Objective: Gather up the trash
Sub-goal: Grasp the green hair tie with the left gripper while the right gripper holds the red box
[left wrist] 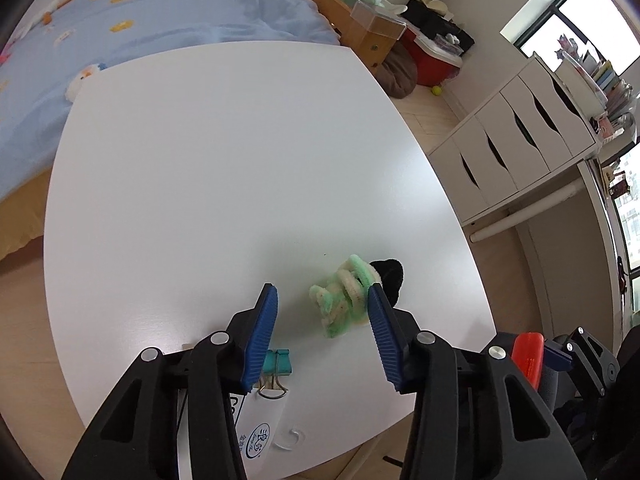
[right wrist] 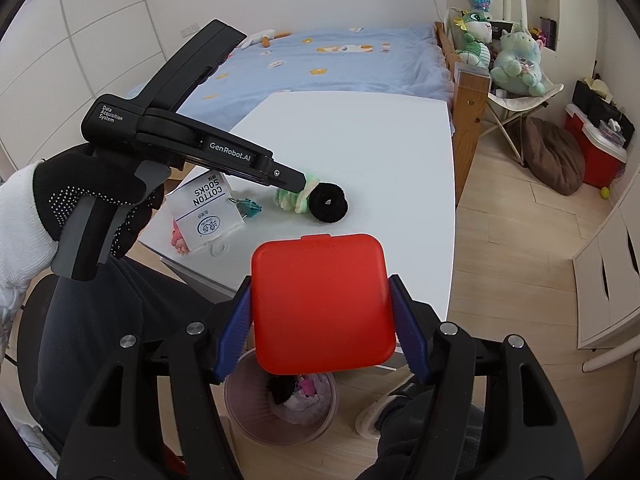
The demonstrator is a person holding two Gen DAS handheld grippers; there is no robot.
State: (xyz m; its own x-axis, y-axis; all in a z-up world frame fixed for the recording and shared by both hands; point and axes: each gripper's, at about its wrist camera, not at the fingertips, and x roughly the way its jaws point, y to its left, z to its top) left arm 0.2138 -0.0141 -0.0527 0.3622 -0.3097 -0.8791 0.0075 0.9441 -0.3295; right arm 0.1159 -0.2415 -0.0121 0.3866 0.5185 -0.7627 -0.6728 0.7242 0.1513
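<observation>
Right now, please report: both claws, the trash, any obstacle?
Left claw open around green scrunchie, one pad touching. Right claw shut on red case, above bin. Black scrunchie crowds the green one.

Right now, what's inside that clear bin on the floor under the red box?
The bin holds a black fuzzy item, something pink and pale crumpled bits. The red box, clamped in the right gripper, hides its far rim.

red case [right wrist: 322, 304], green-cream scrunchie [left wrist: 342, 300], perhaps black scrunchie [right wrist: 329, 202]
</observation>
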